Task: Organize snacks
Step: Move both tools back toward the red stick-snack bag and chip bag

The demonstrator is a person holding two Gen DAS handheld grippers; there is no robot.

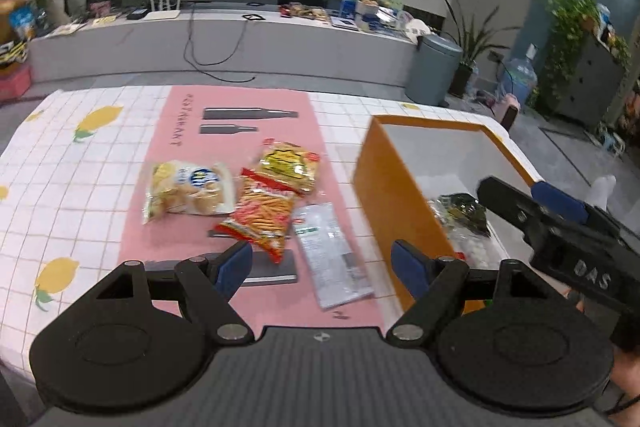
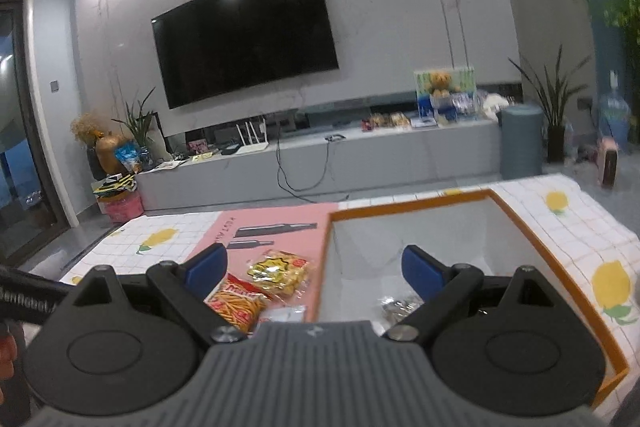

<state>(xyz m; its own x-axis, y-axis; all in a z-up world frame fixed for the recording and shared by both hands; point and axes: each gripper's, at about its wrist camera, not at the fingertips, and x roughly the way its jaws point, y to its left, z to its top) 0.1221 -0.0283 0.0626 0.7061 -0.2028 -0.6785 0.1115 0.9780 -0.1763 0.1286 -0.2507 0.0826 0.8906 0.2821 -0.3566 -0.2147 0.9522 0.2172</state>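
Both claws are hanging spread with nothing held: the left claw (image 1: pixel 322 263) over the pink mat (image 1: pixel 240 131) above the clear white sachet (image 1: pixel 330 259), the right claw (image 2: pixel 314 269) at the orange-rimmed box (image 2: pixel 560 259). The sachet probably needs pinching by its raised edge beside the red stick-snack bag (image 1: pixel 262 215). Packets already boxed are blurring; labels are reading unclear.
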